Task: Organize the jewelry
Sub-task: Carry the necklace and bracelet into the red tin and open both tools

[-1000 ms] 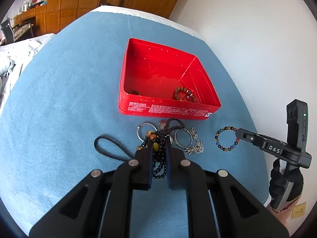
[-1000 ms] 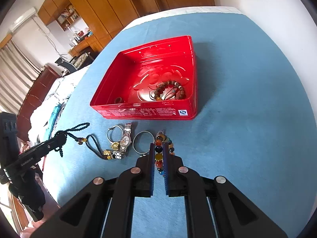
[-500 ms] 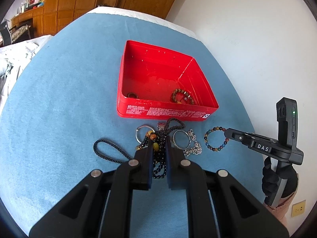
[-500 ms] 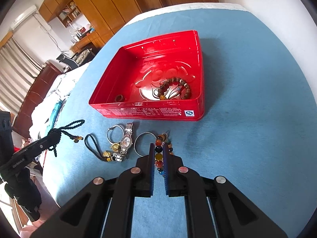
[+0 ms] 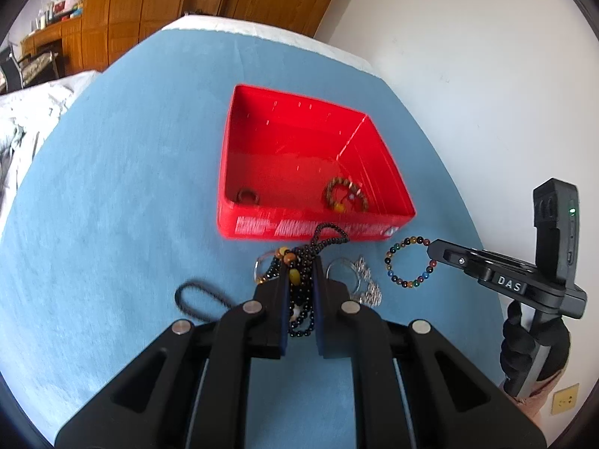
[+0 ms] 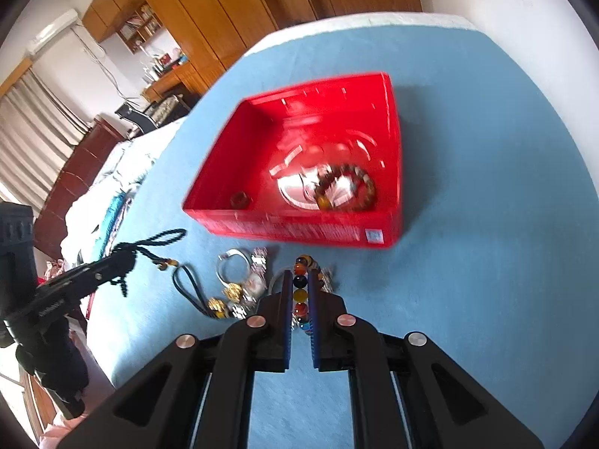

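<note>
A red box (image 5: 239, 220) sits on the blue cloth, also in the right wrist view (image 6: 299, 226). It holds a brown bead bracelet (image 5: 344, 196) and a small dark ring (image 5: 246, 196). My left gripper (image 5: 301, 273) is shut on a black bead necklace (image 5: 322, 241) with orange beads, lifted above the cloth. My right gripper (image 6: 300, 284) is shut on a multicoloured bead bracelet (image 6: 299, 282), which hangs from its tip in the left wrist view (image 5: 408, 262). Both grippers are just in front of the box.
On the cloth in front of the box lie a silver watch (image 6: 256, 280), metal rings (image 6: 234, 262), a black cord loop with gold beads (image 6: 194, 292) and a silver chain (image 5: 368, 280). A white wall (image 5: 486, 93) is at the right; wooden cabinets stand behind.
Both grippers have lifted and moved toward the red box with their jewelry. The multicoloured bracelet has come off the cloth and hangs from the right gripper.
</note>
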### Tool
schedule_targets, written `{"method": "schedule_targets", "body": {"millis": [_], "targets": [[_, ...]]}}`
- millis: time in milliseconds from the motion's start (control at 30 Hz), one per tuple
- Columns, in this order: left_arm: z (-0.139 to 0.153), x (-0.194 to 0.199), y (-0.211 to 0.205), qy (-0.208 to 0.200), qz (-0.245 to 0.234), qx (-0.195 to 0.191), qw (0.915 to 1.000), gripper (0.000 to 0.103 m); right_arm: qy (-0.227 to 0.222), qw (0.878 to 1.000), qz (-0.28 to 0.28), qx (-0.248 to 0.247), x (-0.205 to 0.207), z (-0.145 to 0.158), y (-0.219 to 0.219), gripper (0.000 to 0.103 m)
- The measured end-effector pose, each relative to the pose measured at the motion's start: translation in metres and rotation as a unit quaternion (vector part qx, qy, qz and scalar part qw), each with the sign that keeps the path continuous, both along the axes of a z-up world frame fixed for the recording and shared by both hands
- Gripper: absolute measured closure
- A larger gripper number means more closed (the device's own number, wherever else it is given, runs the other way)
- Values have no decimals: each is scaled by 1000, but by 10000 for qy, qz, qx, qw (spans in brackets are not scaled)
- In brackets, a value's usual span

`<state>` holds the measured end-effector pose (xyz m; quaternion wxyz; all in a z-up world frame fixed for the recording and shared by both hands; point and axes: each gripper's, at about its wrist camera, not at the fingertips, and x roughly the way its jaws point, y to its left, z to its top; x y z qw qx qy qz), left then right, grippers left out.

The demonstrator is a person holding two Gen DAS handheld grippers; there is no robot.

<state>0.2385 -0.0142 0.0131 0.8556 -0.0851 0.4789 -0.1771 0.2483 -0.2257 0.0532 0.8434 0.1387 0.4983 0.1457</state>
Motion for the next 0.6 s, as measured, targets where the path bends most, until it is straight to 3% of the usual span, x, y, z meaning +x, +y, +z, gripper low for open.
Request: {"method": "schedule_targets", "body": {"millis": [267, 600], "targets": [[15, 57, -22, -243, 223, 154, 9993, 94, -404, 9991, -57, 87, 42, 29, 6, 96], [-31, 132, -42, 186, 322, 411, 9985, 94, 15, 9995, 113, 296, 116, -18, 22, 96]]}}
